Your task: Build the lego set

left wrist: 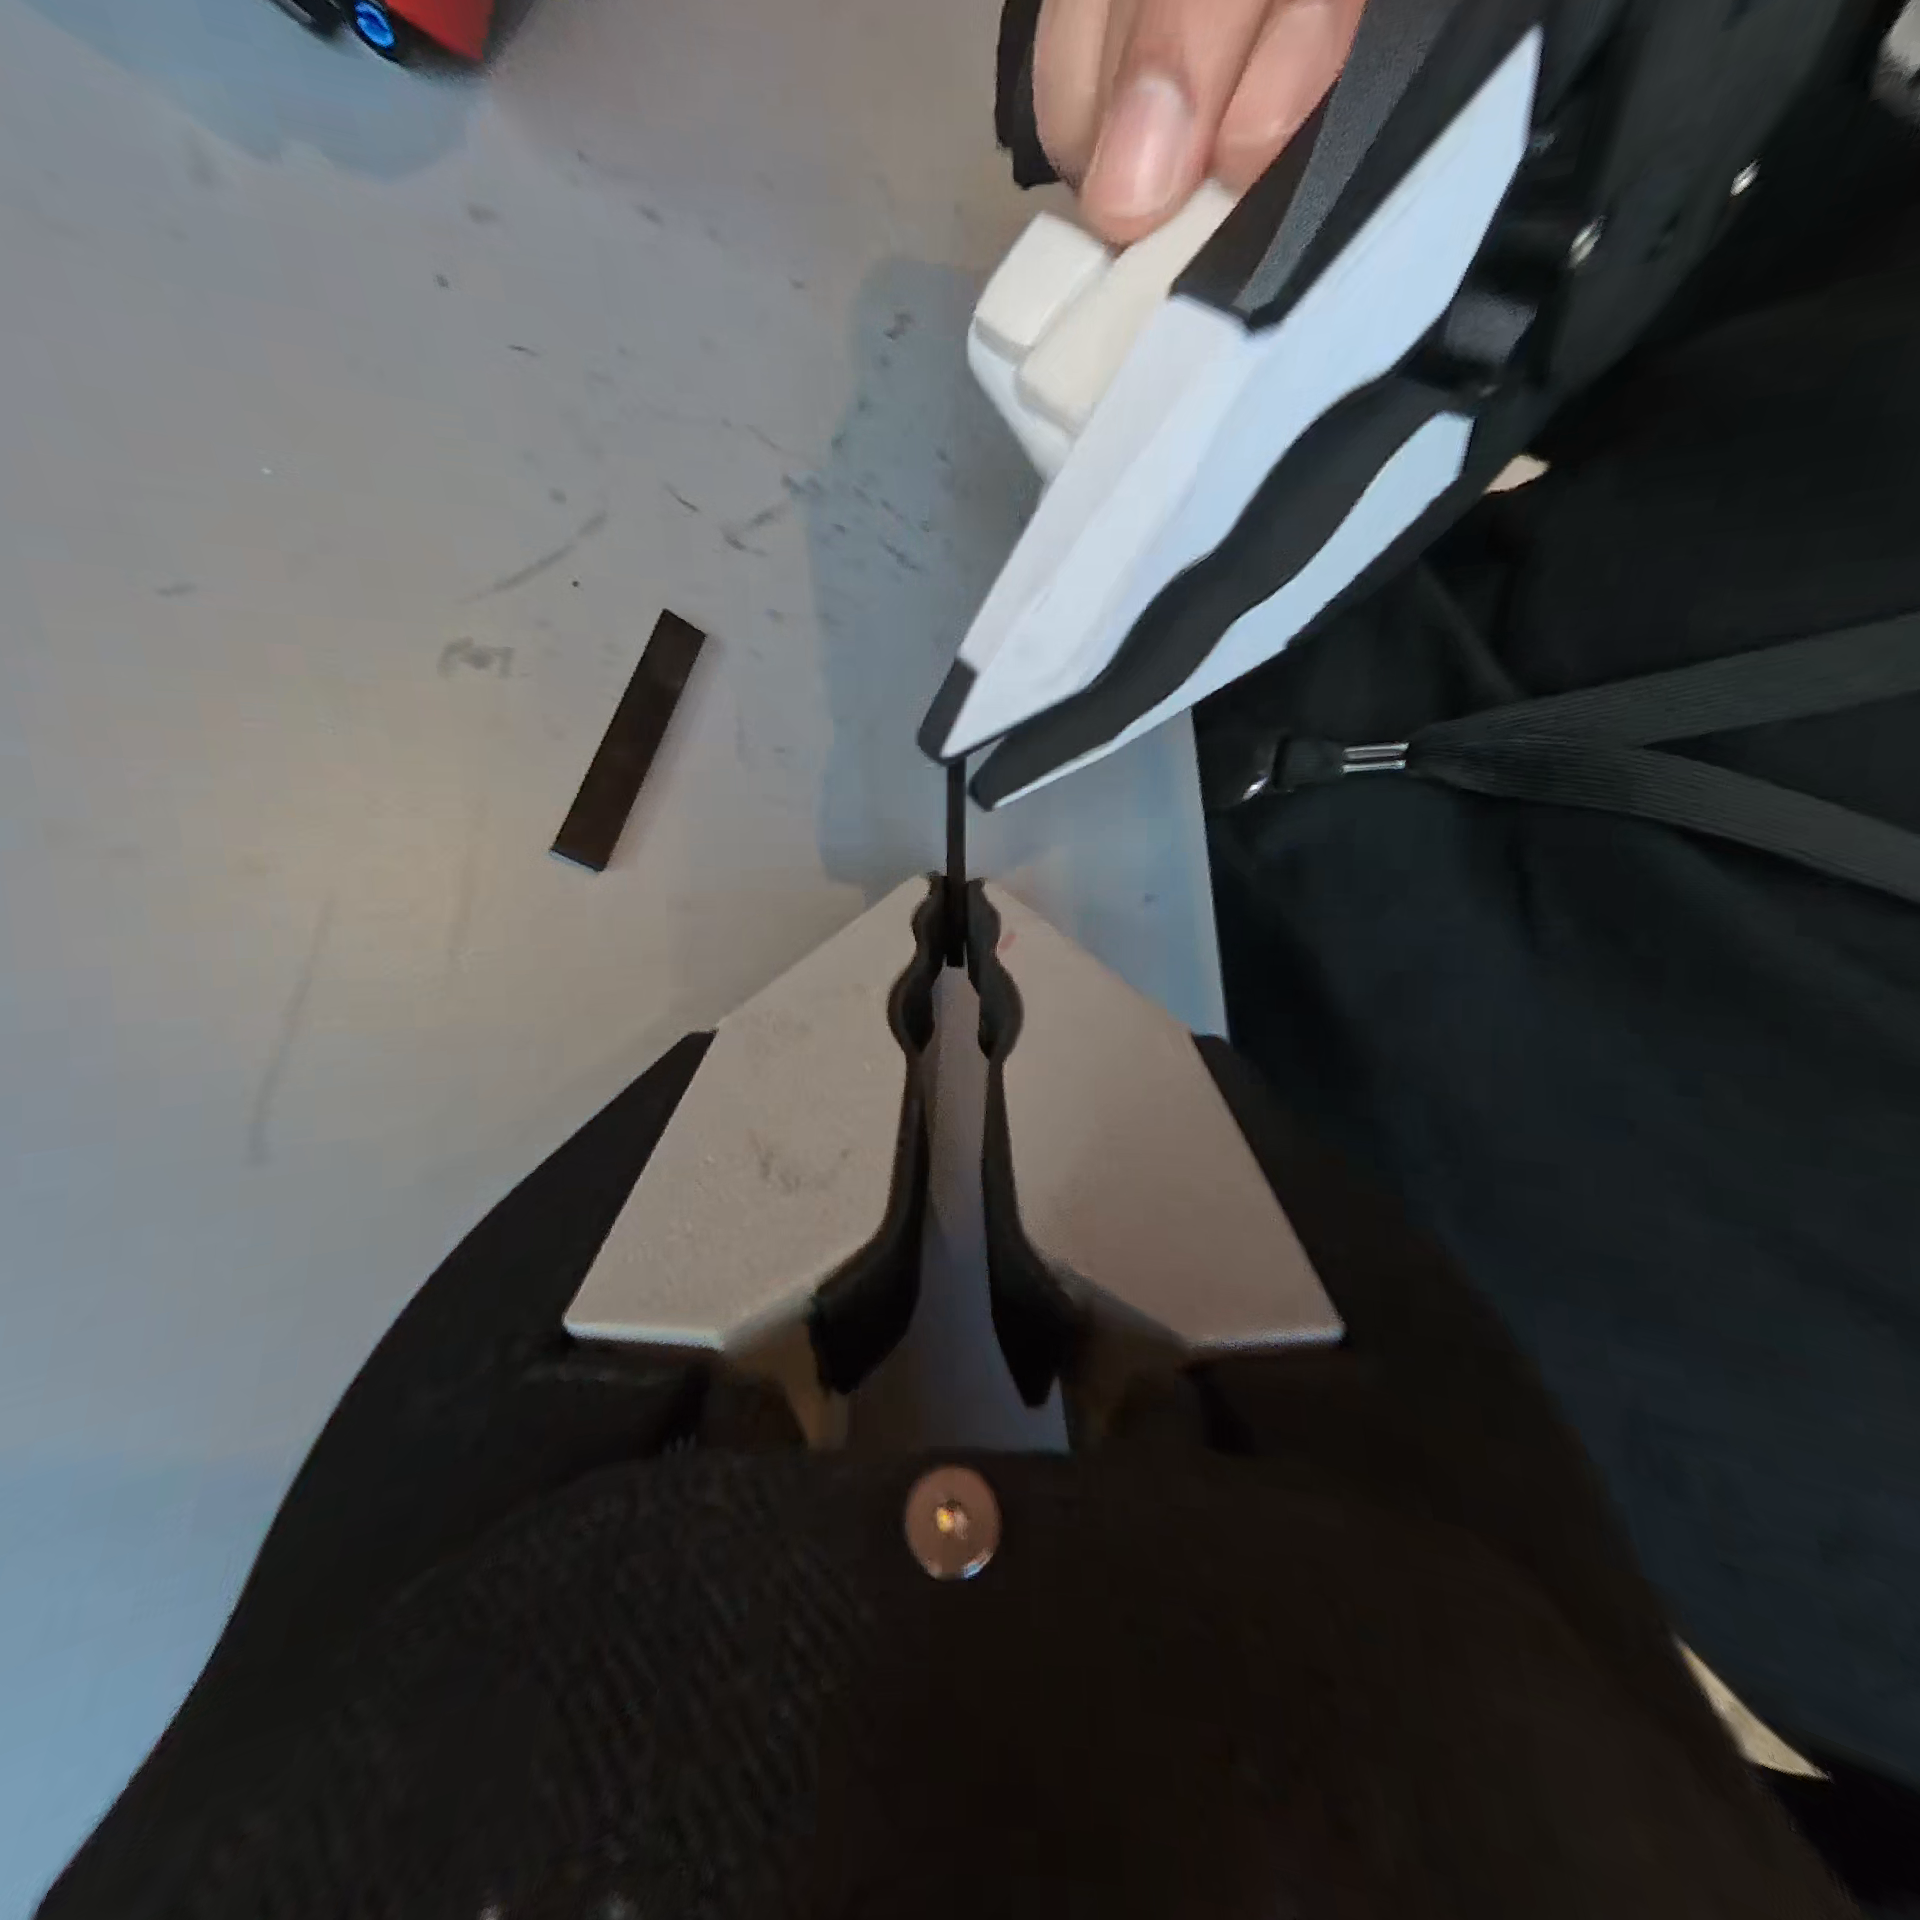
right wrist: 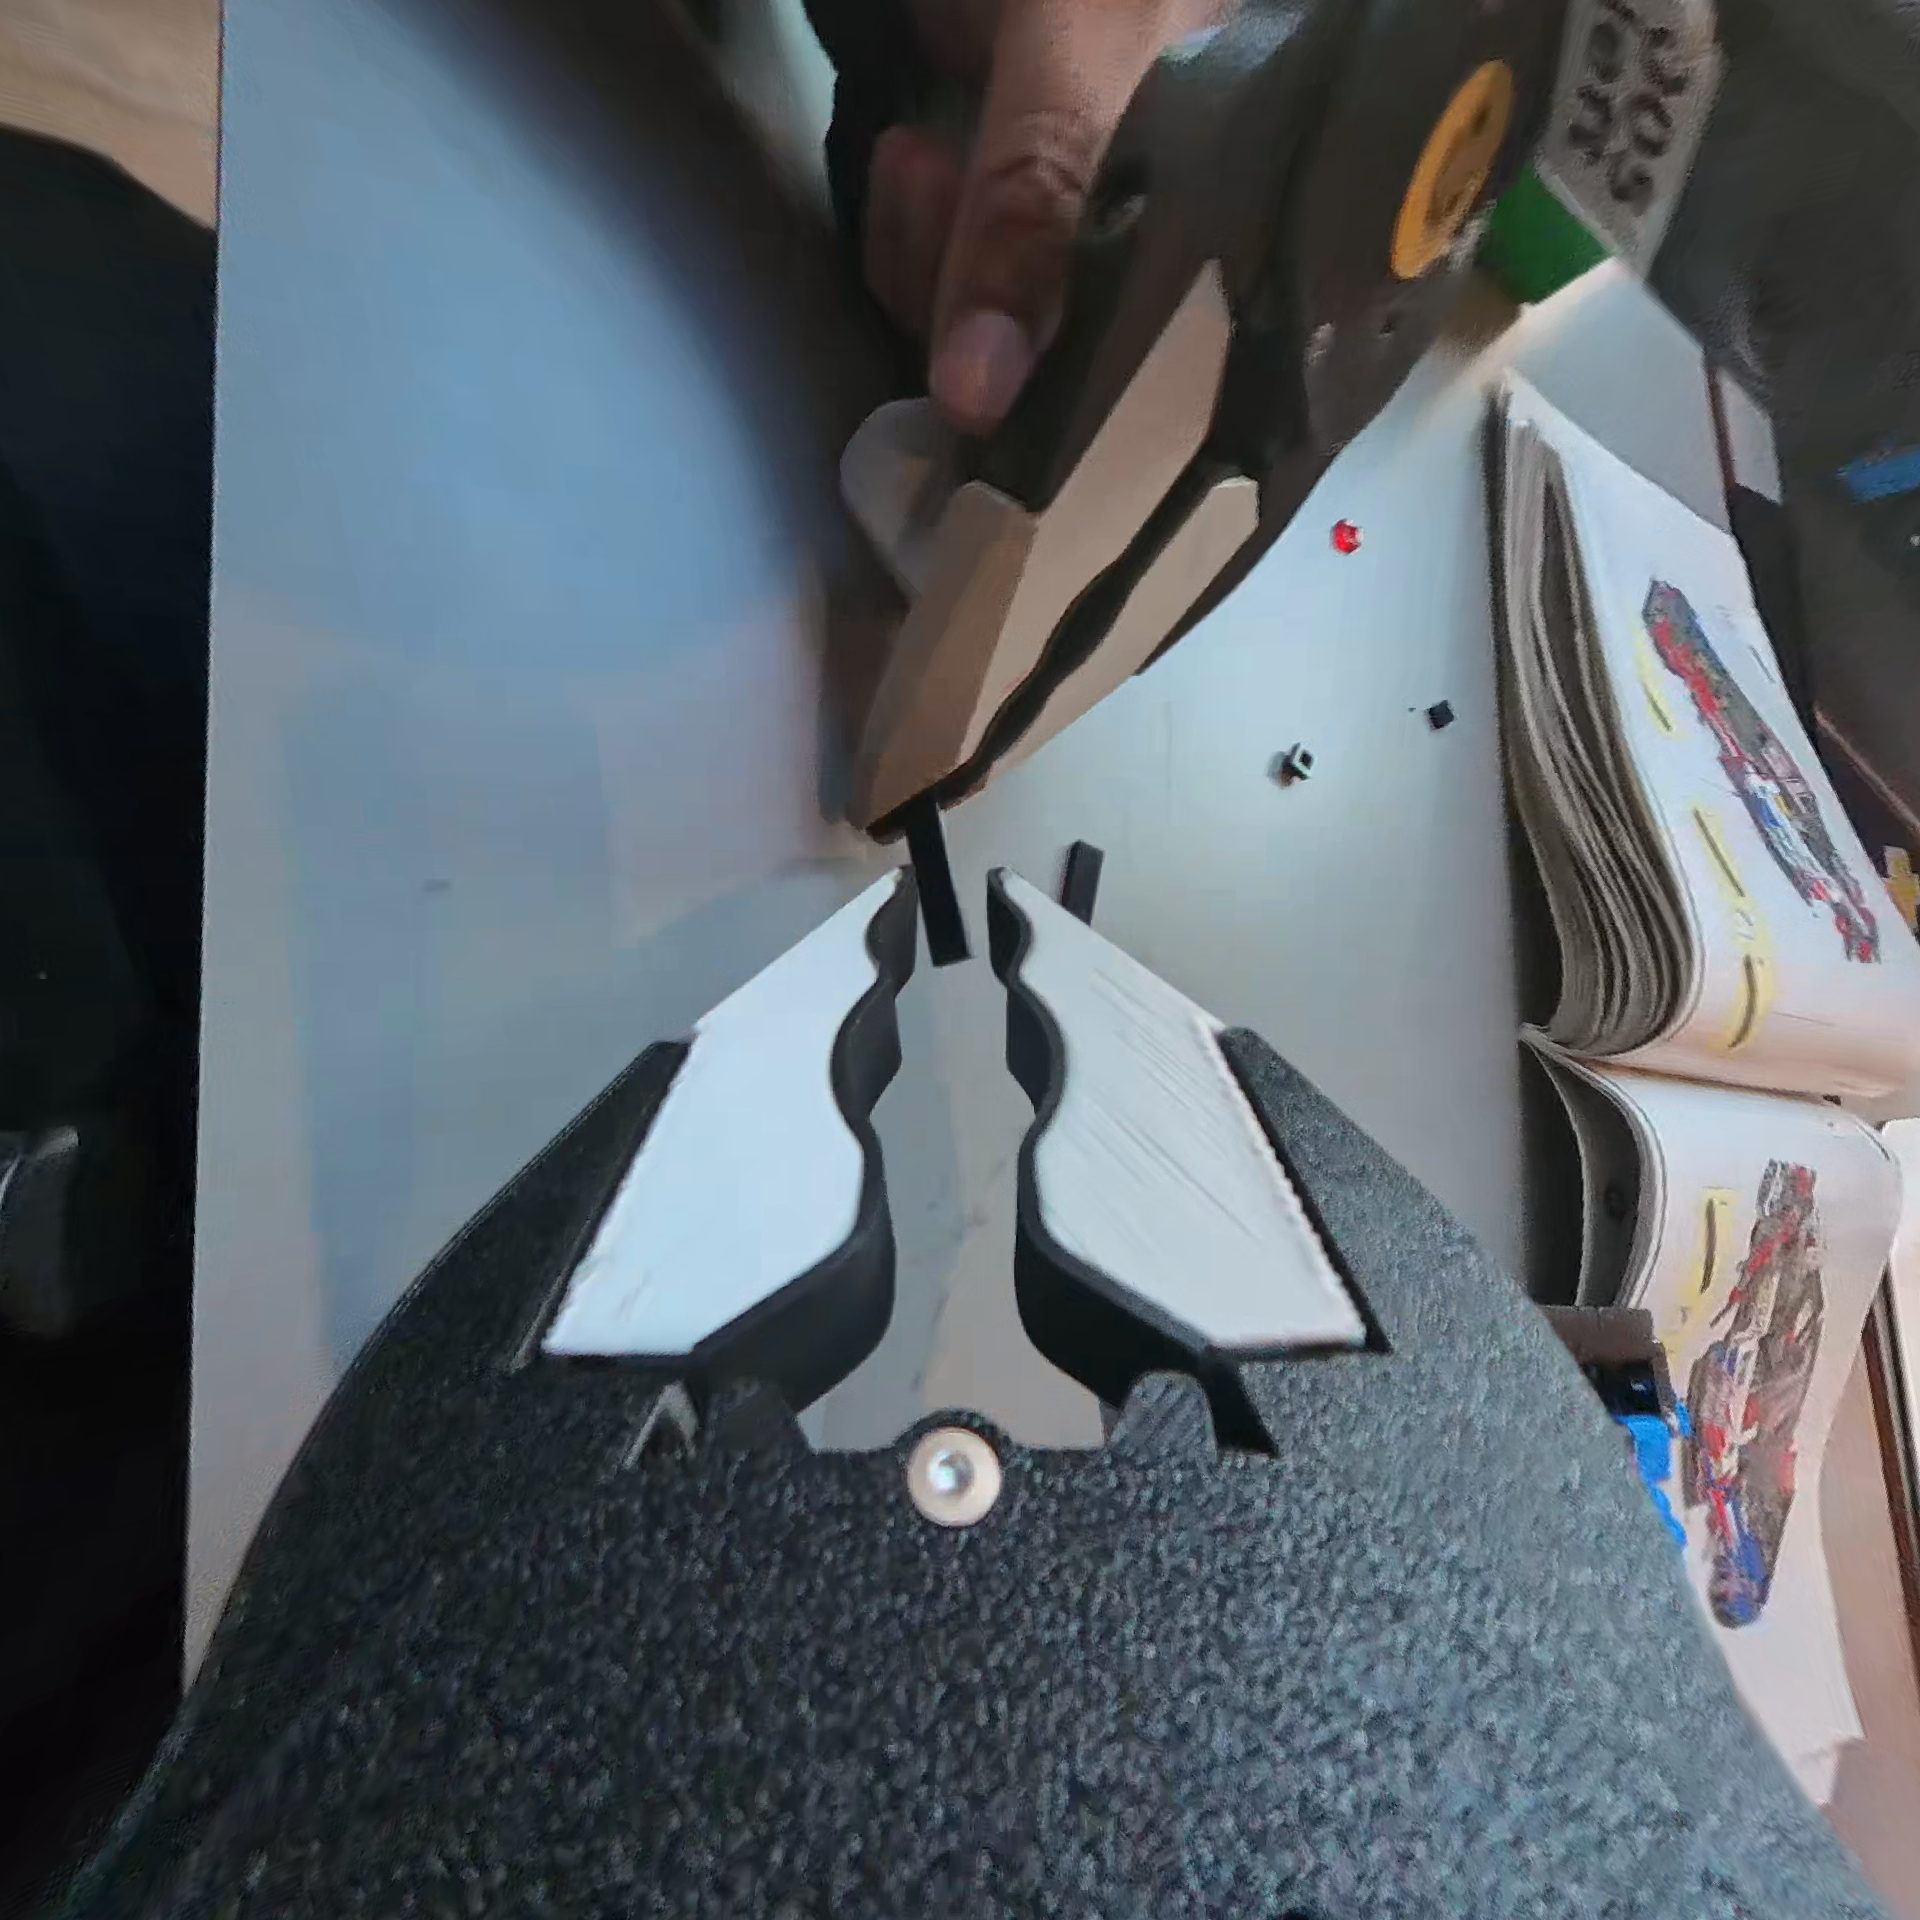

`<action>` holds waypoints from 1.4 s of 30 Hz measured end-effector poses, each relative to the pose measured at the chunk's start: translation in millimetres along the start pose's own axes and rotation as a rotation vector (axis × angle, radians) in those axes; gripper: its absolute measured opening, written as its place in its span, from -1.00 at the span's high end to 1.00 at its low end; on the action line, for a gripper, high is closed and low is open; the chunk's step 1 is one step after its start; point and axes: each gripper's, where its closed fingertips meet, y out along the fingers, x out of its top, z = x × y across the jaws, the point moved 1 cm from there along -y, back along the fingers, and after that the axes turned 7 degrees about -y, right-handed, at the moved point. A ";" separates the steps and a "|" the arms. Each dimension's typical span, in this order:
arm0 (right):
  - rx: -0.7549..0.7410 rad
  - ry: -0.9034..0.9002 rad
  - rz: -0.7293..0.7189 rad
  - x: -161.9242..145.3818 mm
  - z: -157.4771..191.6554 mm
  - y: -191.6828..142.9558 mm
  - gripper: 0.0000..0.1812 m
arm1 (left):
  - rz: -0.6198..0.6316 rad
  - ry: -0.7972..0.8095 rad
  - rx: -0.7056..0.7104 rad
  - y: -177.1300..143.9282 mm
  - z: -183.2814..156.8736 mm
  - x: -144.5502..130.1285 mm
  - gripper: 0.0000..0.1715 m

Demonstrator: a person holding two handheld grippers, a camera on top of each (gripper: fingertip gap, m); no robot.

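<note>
L wrist view: your left tool [left wrist: 951, 920] is pinched nearly shut on a thin black lego strip [left wrist: 953, 831], held edge-on at the tips. The strip's upper end sits in the tips of the right tool [left wrist: 961, 764], which comes in from top right w/ a hand [left wrist: 1143, 94] on it. A 2nd black flat piece [left wrist: 630, 734] lies on the table [left wrist: 312, 416], well apart to the left.

R wrist view: your right tool [right wrist: 945, 904] is narrow but open; the strip [right wrist: 940, 894] sits between the tips, touching at most the left pad, can't tell. Its top is clamped in the left tool [right wrist: 914, 816]. Open instruction booklet [right wrist: 1683, 779] lies at right.
</note>
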 end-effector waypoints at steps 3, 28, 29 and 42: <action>0.017 -0.041 0.033 -5.2 3.2 2.3 0.89 | -0.015 0.000 -0.056 -1.9 -8.0 2.6 1.00; 0.236 0.597 0.154 -68.7 -6.8 -11.8 0.92 | -0.001 0.510 0.527 -16.0 46.1 27.3 0.67; 0.245 0.594 0.161 -69.6 -6.0 -10.9 0.92 | -0.005 0.502 0.521 -16.4 47.0 27.9 0.67; 0.197 0.542 0.190 -78.4 -5.2 -25.1 0.84 | -0.011 0.510 0.542 -23.1 48.5 24.7 0.69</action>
